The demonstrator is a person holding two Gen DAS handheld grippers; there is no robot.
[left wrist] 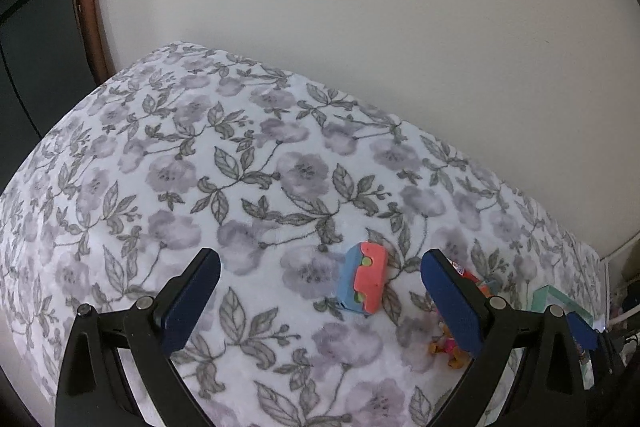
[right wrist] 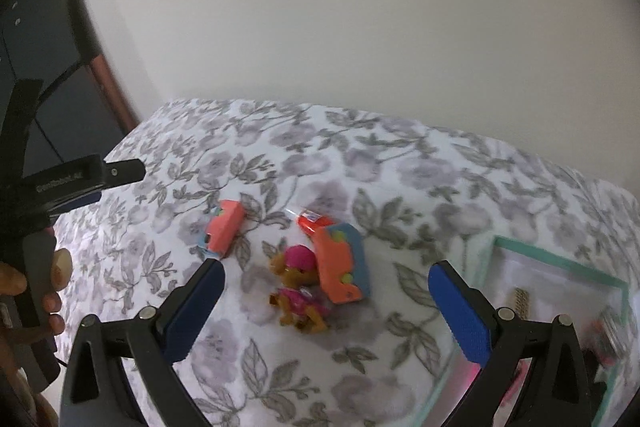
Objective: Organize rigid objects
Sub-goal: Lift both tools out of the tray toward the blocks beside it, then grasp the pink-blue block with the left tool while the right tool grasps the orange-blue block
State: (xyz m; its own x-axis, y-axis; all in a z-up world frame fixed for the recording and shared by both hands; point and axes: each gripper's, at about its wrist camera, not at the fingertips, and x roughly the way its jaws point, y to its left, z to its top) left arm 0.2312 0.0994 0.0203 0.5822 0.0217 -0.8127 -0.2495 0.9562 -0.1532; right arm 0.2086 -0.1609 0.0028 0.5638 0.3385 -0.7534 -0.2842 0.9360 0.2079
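Observation:
A pink-and-blue toy block [left wrist: 362,279] lies on the flowered cloth just beyond my left gripper [left wrist: 320,261], which is open and empty. In the right wrist view that block [right wrist: 224,229] sits left of a second orange-and-blue block [right wrist: 342,267], a small red tube [right wrist: 312,221] and two small pink-and-brown figurines [right wrist: 298,291]. My right gripper [right wrist: 325,269] hangs open above the figurines and the second block, holding nothing. A mint-rimmed box [right wrist: 560,255] with several small items stands at the right.
The flowered cloth [left wrist: 240,187] covers a surface that ends at a pale wall behind. Dark furniture [left wrist: 36,67] stands beyond its left edge. A hand [right wrist: 52,291] holds the left gripper [right wrist: 116,183] at the left. The mint box [left wrist: 552,297] sits near the cloth's right edge.

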